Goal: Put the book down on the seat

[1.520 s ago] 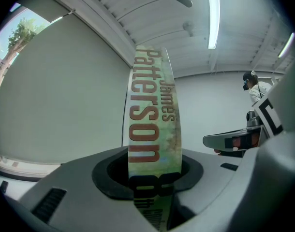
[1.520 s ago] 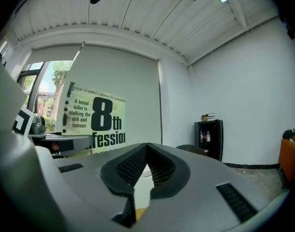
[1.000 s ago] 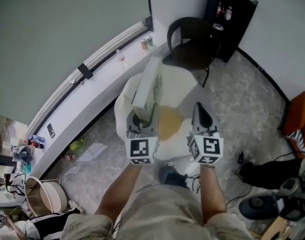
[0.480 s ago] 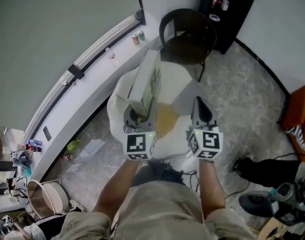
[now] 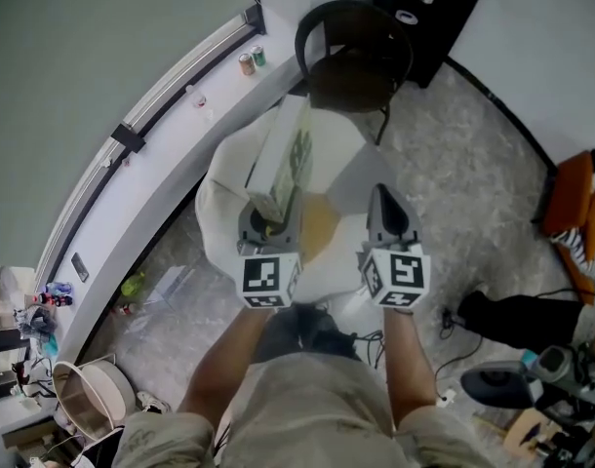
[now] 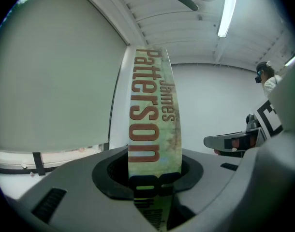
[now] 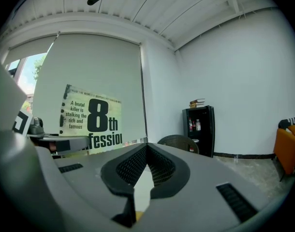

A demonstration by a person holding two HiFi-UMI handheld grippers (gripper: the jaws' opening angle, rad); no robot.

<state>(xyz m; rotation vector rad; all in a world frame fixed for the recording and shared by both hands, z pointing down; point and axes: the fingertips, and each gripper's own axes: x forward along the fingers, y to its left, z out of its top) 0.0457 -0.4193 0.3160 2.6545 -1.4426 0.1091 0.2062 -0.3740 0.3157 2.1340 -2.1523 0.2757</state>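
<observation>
Since the earlier frame both grippers have come forward and a little lower, so the white seat [image 5: 224, 198] now lies more squarely under them and the dark chair [image 5: 354, 61] beyond it sits higher in the head view. The left gripper [image 5: 270, 220] is clamped on the lower end of the book [image 5: 286, 154], which stands on end over the middle of the seat with its spine facing back along the jaws; whether its lower edge touches the cushion cannot be told. The right gripper [image 5: 383, 195] hovers just beside it, jaws together with nothing between them. The book looks thick and stiff, fairly heavy for a hold at one end, and its glossy cover may slide between the pads, so it will likely want to swing as it is tipped; a hold low down near the spine, as now, seems the safest. The seat looks soft and rounded, its sides falling away to the floor [image 5: 473, 164], so the middle by the yellowish patch [image 5: 317, 230] offers the flattest landing. There is free room to the right of the book, while the chair stands close behind the seat and the window ledge [image 5: 161, 135] runs along its left
</observation>
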